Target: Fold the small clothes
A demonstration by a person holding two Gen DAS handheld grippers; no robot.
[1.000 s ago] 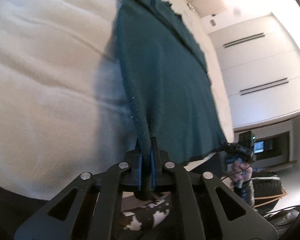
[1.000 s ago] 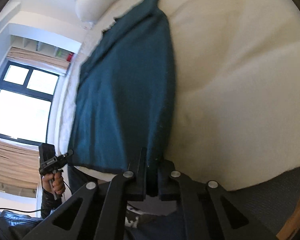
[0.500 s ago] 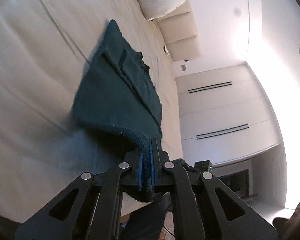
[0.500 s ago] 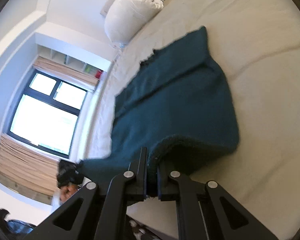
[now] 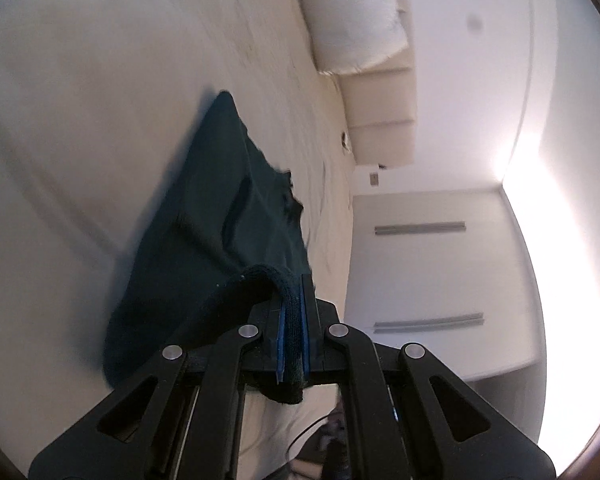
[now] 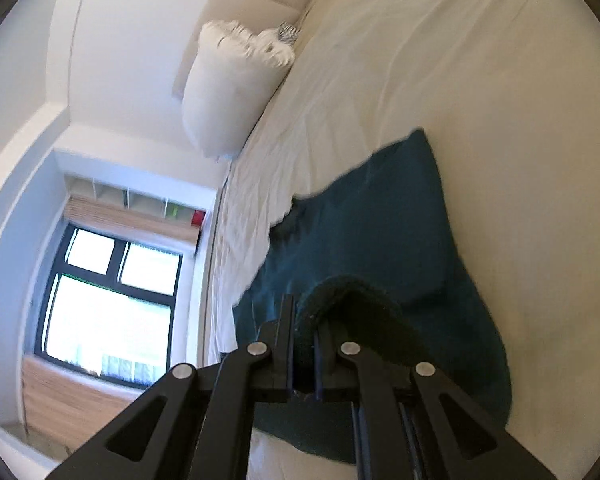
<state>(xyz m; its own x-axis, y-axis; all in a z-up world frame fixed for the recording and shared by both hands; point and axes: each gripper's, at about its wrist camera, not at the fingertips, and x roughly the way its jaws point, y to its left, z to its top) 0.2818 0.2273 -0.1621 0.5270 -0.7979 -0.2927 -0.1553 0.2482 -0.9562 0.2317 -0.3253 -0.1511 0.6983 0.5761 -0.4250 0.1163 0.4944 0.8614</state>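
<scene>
A dark teal knitted garment lies on the cream bed sheet. My left gripper is shut on one near corner of its hem, which curls up and over the rest of the cloth. In the right wrist view the same garment spreads ahead, and my right gripper is shut on the other near corner, lifted and arched over the part lying flat. The far end of the garment rests flat on the bed.
A white pillow lies at the head of the bed, also in the right wrist view. White wardrobe doors stand beyond the bed's edge. A window is on the other side.
Both grippers have carried the near hem up and forward over the garment towards its far end. The views have swung from the flat cloth up towards the pillow and walls.
</scene>
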